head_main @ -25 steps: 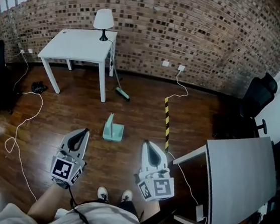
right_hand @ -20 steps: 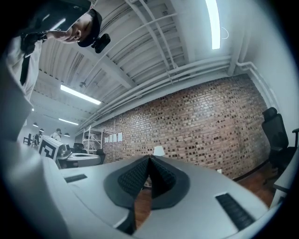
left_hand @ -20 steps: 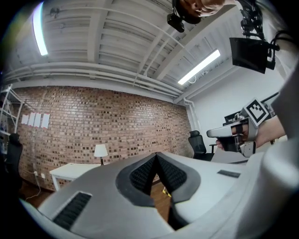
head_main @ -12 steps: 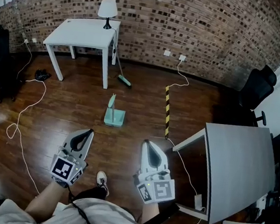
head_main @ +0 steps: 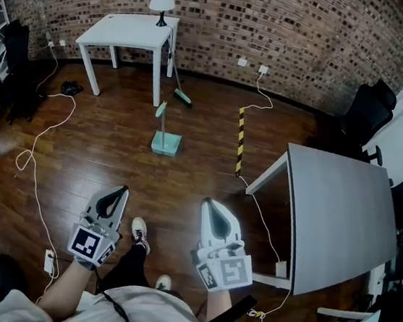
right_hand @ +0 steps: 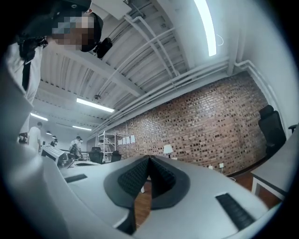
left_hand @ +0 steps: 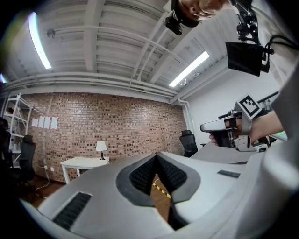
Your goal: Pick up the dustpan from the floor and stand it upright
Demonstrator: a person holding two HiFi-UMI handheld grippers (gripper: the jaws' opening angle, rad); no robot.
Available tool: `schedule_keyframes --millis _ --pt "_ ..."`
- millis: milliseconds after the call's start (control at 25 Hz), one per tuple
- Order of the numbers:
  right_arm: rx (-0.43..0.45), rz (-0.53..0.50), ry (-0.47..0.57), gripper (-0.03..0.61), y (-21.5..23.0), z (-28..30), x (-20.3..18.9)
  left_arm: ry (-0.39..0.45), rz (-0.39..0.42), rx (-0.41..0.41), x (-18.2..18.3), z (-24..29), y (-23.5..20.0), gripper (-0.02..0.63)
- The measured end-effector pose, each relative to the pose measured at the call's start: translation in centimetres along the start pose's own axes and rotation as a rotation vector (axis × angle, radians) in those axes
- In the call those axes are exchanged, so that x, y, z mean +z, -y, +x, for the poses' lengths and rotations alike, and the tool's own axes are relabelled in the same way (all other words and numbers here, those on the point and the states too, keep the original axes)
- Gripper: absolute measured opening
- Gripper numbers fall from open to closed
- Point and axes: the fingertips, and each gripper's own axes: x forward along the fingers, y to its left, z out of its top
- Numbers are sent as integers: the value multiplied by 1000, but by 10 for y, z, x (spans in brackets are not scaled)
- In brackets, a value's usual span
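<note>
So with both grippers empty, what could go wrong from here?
1. The white cable trails over the floor close to the person's shoe; a step could snag it.
2. The dustpan stands free, handle up, leaning on nothing; a nudge may topple it.
3. The grey table has a corner near the right gripper; a swing might hit it.

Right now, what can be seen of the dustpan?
The dustpan is mint green, plastic by its look: a shallow pan with a thin handle ending in a wider grip. It appears to stand handle up on the wooden floor, between the white table and the striped strip. Only the floor touches it.
</note>
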Motion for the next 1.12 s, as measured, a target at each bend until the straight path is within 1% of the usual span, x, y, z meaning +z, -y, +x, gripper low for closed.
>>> schedule_keyframes --millis 80,160,400,520,720,1120 --pt "-2 21 -11 -18 -5 -28 0 -8 2 2 5 -22 21 -6" --pt "-5 37 -15 -18 -11 -48 -1 -10 6 9 10 -40 32 -6" --pt "-23 56 -7 -20 -26 -72 2 -5 24 11 23 -64 42 -6" --pt "-33 63 4 -20 -36 -73 5 6 36 5 30 -71 37 -6" --pt "-37 37 -10 -20 -56 -72 1 20 40 6 33 -84 24 -6" --pt "-59 14 -18 -20 -64 -69 0 29 36 -13 31 -89 16 -6"
